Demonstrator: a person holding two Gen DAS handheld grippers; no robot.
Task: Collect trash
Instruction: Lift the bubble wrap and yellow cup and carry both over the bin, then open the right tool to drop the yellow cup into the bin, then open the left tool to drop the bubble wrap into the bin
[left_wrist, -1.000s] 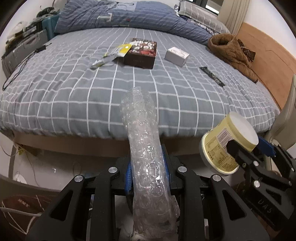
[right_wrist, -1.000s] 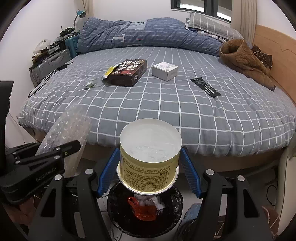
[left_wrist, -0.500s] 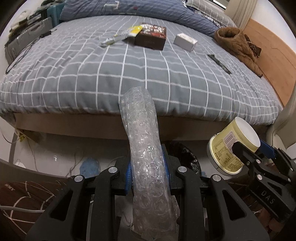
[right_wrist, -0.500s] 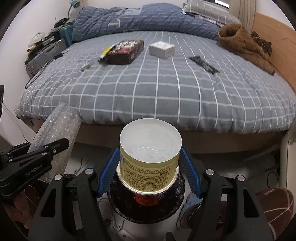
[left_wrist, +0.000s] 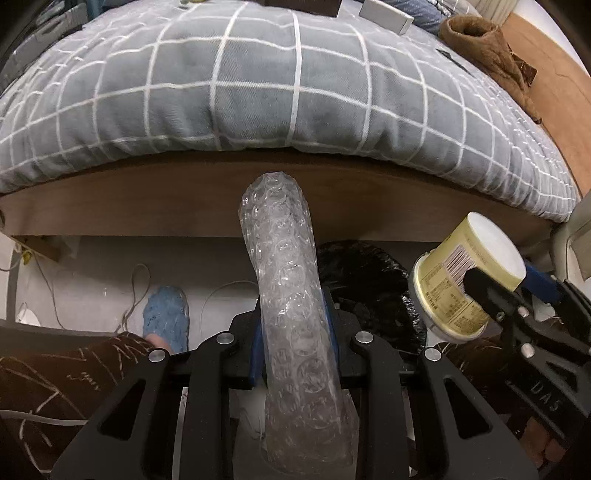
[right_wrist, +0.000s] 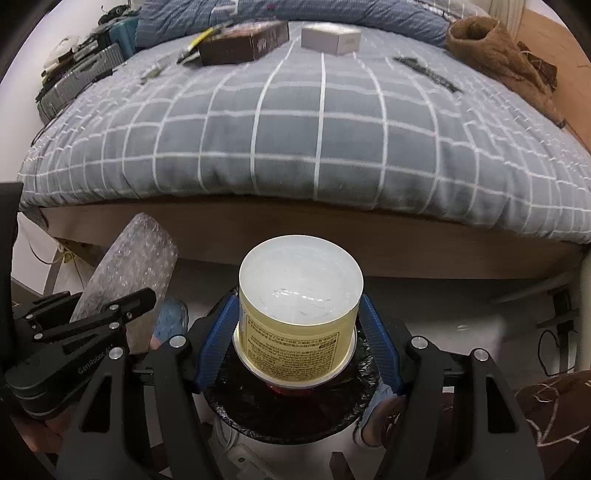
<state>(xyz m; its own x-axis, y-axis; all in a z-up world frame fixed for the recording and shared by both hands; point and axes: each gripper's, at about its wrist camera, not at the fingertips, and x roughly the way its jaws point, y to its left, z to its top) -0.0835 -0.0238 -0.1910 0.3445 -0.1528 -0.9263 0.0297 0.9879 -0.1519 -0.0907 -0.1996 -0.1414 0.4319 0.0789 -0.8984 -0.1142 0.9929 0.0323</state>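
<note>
1. Our left gripper (left_wrist: 293, 332) pinches a roll of bubble wrap (left_wrist: 284, 280) at the centre of the left wrist view, its top end reaching up in front of the bed frame (left_wrist: 147, 199).
2. Our right gripper (right_wrist: 299, 336) clamps a yellow tub (right_wrist: 299, 306) at lower centre, bottom facing the camera.
3. A black-lined bin (right_wrist: 295, 417) sits directly beneath the tub.
4. A dark box (right_wrist: 243, 42) and a white box (right_wrist: 330, 37) lie on the checked bedspread (right_wrist: 295, 129) at upper centre.

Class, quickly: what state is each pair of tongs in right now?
Left tongs: closed on bubble wrap.
Right tongs: closed on tub.
</note>
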